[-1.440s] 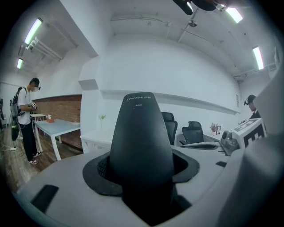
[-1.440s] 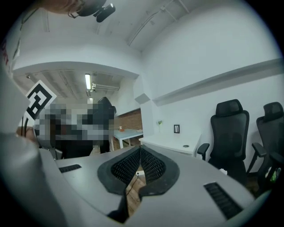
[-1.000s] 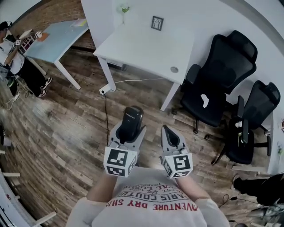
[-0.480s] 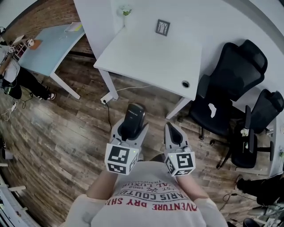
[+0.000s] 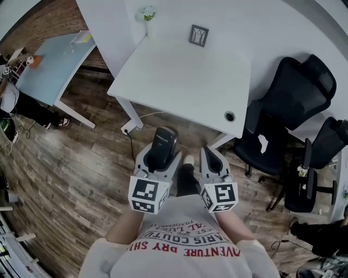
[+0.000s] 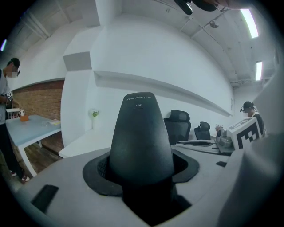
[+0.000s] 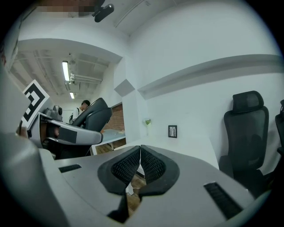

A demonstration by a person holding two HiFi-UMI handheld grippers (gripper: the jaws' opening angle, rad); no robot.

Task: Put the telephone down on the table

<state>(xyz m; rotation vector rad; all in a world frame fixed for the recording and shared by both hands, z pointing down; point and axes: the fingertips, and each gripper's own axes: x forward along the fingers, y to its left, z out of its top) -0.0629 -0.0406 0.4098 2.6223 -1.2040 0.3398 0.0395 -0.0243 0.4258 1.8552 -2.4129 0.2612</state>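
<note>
**A:** Telephone [image 5: 163,145] first: where is it?

**B:** Between the jaws of the left gripper [image 5: 158,158]. They pinch its lower part from both sides. It is a dark handset, and its rounded end points away from the person, with small pale print near that end.

**A:** Is it on the table [image 5: 185,70]?

**B:** No. It is in the air over the wood floor [image 5: 81,163], near the table's front edge and apart from it.

**A:** And the right gripper [image 5: 211,158]?

**B:** Its ribbed pads [image 7: 151,166] are pressed together with nothing between them. It sits just beside the left gripper, at about the same height, in front of the person's chest.

**A:** What is on the table?

**B:** A small framed picture [image 5: 199,35] stands near the far edge, by the wall. A plant [image 5: 145,13] stands at the far left corner. There is a round cable hole [image 5: 230,115] near the right front corner.

**A:** Anything else around?

**B:** Two black chairs [image 5: 293,92] stand to the right of the table. A cable [image 5: 130,136] runs across the floor from a socket block [image 5: 126,113] by the table leg. Well off to the left is a pale blue table [image 5: 54,59], with a person [image 5: 11,103] beside it.
</note>
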